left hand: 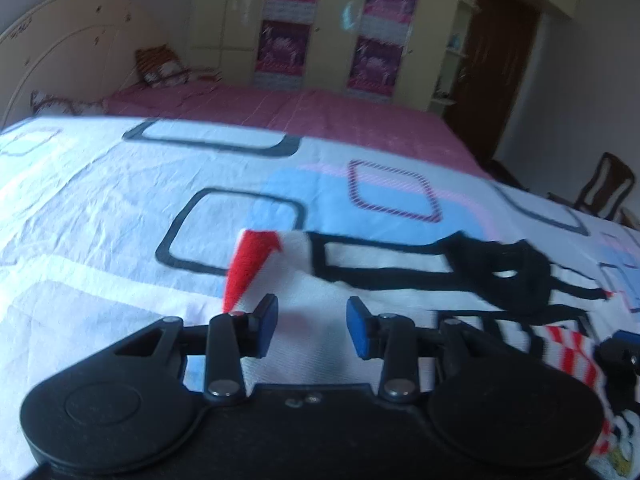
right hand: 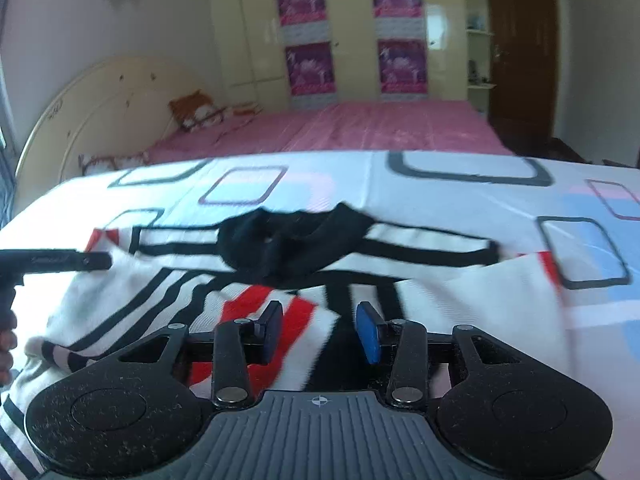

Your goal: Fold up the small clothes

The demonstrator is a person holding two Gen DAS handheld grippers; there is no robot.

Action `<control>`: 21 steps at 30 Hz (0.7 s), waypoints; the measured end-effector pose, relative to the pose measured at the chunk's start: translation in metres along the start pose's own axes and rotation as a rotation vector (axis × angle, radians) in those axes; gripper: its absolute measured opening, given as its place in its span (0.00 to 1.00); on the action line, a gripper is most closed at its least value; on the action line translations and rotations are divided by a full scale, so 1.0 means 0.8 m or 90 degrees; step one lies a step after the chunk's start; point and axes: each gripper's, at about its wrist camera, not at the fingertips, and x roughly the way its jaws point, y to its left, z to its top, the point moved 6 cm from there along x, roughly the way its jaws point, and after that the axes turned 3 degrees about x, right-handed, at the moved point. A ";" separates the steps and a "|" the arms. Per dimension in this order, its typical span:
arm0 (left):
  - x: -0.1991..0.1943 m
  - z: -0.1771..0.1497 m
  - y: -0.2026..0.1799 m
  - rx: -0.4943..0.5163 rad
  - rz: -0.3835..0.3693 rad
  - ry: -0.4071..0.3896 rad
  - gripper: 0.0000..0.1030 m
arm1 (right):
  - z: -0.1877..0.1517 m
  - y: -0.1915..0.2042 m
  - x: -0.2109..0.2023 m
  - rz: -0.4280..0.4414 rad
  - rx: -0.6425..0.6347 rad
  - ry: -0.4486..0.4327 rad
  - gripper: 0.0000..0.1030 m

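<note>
Over the shirt [right hand: 168, 280], left gripper [left hand: 312, 328] and right gripper [right hand: 320, 330] spread wide, holding nothing

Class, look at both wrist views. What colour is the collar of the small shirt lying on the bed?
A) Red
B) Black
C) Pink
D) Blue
B: the collar of the white striped shirt is black in both views; red appears only at the sleeve cuffs and in chest stripes, and neither open tool touches it.
</note>
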 end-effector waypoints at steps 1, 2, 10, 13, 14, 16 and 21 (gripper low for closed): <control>0.009 -0.001 0.005 -0.009 0.002 0.014 0.37 | -0.002 0.000 0.007 -0.002 -0.002 0.007 0.37; 0.014 -0.002 0.011 -0.016 -0.001 0.013 0.38 | -0.003 -0.001 0.013 -0.002 -0.001 0.014 0.32; 0.027 0.011 0.031 -0.055 0.010 0.003 0.33 | -0.007 -0.025 0.014 -0.027 0.018 0.005 0.32; 0.026 0.012 0.030 -0.045 0.018 0.006 0.31 | -0.018 -0.027 0.018 -0.035 -0.013 0.030 0.32; 0.023 0.012 0.027 -0.032 0.023 0.007 0.31 | -0.016 -0.029 0.015 -0.037 -0.008 0.031 0.32; 0.013 0.007 0.021 -0.006 0.028 0.008 0.35 | -0.009 -0.034 0.004 -0.036 0.014 0.016 0.32; -0.025 -0.010 0.009 0.024 0.021 -0.004 0.37 | 0.002 -0.018 -0.022 -0.015 0.000 -0.014 0.32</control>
